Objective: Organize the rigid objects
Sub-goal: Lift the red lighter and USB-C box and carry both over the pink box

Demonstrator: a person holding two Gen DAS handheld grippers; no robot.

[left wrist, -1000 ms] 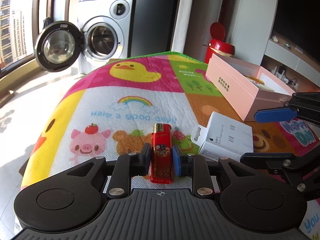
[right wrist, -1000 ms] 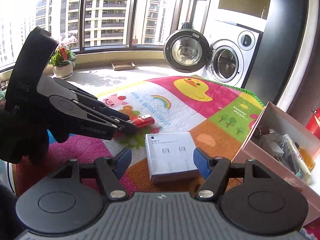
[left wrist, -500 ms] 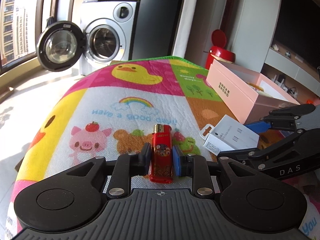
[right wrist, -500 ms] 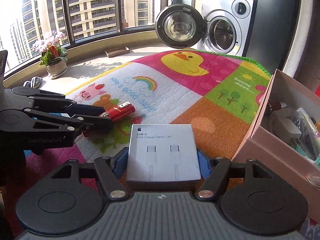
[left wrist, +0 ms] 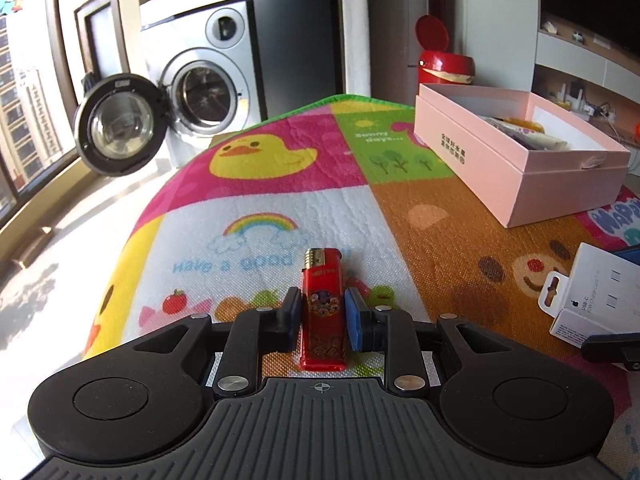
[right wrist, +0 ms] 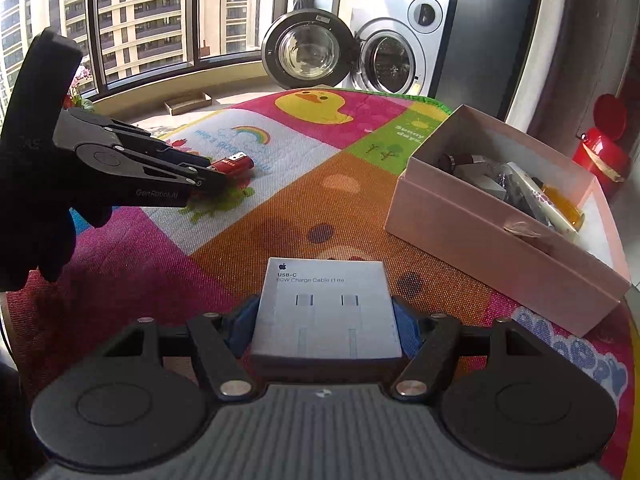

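My left gripper (left wrist: 323, 312) is shut on a red lighter (left wrist: 323, 308) and holds it above the colourful mat (left wrist: 280, 184); the lighter (right wrist: 232, 165) also shows in the right wrist view, gripped by the left gripper (right wrist: 208, 178). My right gripper (right wrist: 326, 320) is shut on a white USB-C cable box (right wrist: 326, 308), lifted above the mat (right wrist: 320, 200). The cable box (left wrist: 588, 296) shows at the right edge of the left wrist view. An open pink box (left wrist: 516, 148) with several items inside sits on the mat at the right (right wrist: 500, 220).
A washing machine (left wrist: 200, 80) with its door open stands beyond the mat's far edge. A red lidded bin (left wrist: 444, 60) stands behind the pink box. Windows run along the left side (right wrist: 140, 20).
My right gripper has closed on the cable box and lifted it toward the pink box. My left gripper still holds the lighter and has risen and turned slightly.
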